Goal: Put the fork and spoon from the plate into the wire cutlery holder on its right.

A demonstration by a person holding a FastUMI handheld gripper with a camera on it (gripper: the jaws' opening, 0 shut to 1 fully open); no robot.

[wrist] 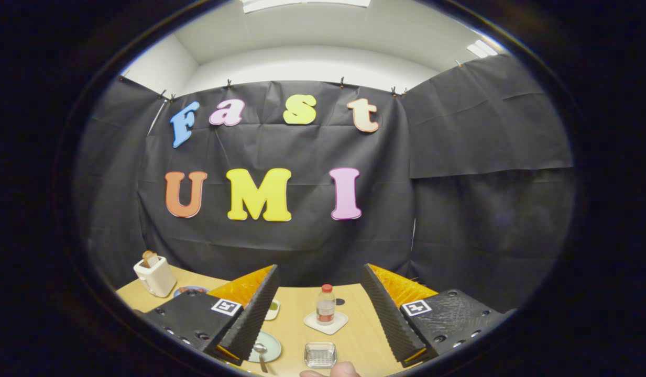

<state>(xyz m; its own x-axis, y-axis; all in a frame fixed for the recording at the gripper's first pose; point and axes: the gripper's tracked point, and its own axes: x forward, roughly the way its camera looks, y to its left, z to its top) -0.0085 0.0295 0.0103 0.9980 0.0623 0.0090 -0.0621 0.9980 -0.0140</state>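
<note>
Jaws (319,314) standing spread wide, gripping nothing, hovering above table (296,314). Plate (273,343) lying just ahead of left finger, spoon (260,352) resting on it; fork not discernible. Wire cutlery holder (320,354) sitting right of plate, between fingers. Bottle (326,305) standing on coaster beyond holder

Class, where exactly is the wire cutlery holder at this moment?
In the gripper view, the wire cutlery holder sits on the wooden table between the open tool's fingers, right of the plate, nearer than the bottle.
</note>
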